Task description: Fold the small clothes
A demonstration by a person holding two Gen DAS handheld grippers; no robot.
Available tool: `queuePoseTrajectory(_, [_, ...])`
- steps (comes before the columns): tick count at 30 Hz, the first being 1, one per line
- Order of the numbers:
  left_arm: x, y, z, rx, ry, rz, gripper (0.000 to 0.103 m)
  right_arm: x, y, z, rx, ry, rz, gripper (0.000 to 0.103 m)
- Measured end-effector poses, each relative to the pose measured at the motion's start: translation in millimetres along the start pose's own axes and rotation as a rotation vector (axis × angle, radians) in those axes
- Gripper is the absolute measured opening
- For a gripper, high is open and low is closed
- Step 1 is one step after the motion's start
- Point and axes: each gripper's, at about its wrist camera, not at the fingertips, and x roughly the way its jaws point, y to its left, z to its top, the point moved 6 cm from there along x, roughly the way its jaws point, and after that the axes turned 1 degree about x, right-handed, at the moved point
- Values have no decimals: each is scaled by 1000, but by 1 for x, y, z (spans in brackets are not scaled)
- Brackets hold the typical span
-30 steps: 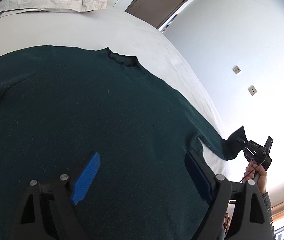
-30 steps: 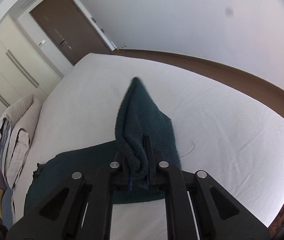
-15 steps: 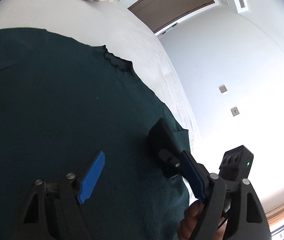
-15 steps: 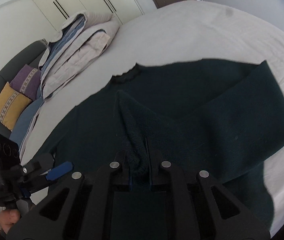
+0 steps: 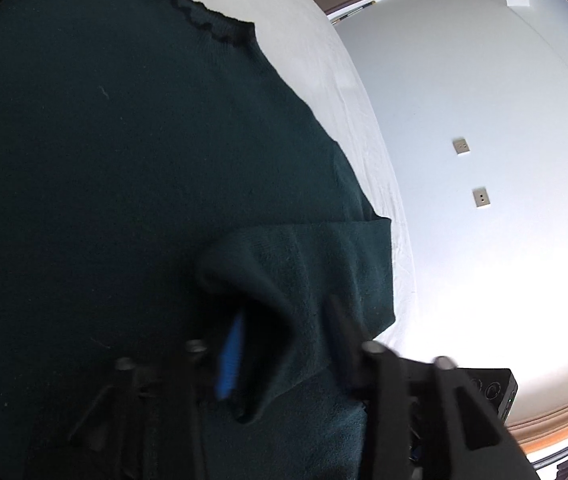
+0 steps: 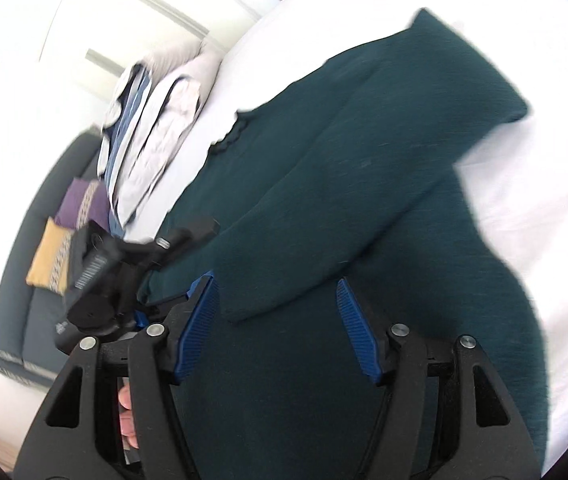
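A dark green sweater (image 5: 123, 160) lies flat on the white bed (image 5: 368, 152), its frilled collar (image 5: 211, 24) far from me. One sleeve (image 6: 364, 168) is folded slantwise across the body. My left gripper (image 5: 284, 332) is blurred; its jaws are closing on the sleeve's cuff end (image 5: 296, 280), which bunches up between the blue pad (image 5: 229, 360) and the black finger. My right gripper (image 6: 275, 284) hovers over the sweater with its jaws opening. Nothing is pinched between its blue pads (image 6: 199, 320); the sleeve's edge lies just past the tips.
A stack of folded bedding (image 6: 151, 120) sits at the head of the bed. Beside the bed is a dark sofa with a yellow cushion (image 6: 49, 260) and a purple one (image 6: 79, 204). A white wall with sockets (image 5: 460, 146) stands beyond the bed's far edge.
The right gripper carried the sleeve across the sweater's body, then opened and let it go. The left gripper moved in low to the cuff end and narrowed its jaws around it.
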Motion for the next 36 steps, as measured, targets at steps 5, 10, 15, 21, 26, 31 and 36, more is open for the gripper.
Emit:
queuePoseTrajectory(5, [-30,-5,29,63,-85,45,8,-21,-26,27,132,-41,26,61])
queuePoseTrajectory(10, [-84,0,67,108,-216,85,8,-35,-39,59,209,-71,63,61])
queuePoseTrajectory(15, [-116,15,87,135,-307,155,8,-28,-46,89,284,-95,74,62])
queuePoseTrajectory(21, [-126,49,88,132,-327,195,8,-6,-43,106,371,-64,163,62])
queuePoseTrajectory(26, [-122,69,86,128,-308,203,8,21,-48,121,404,-60,163,62])
queuePoseTrajectory(31, [-120,89,84,117,-306,221,8,18,-70,145,420,-130,126,62])
queuePoseTrajectory(36, [-110,109,84,87,-300,238,8,15,-85,148,433,-145,150,54])
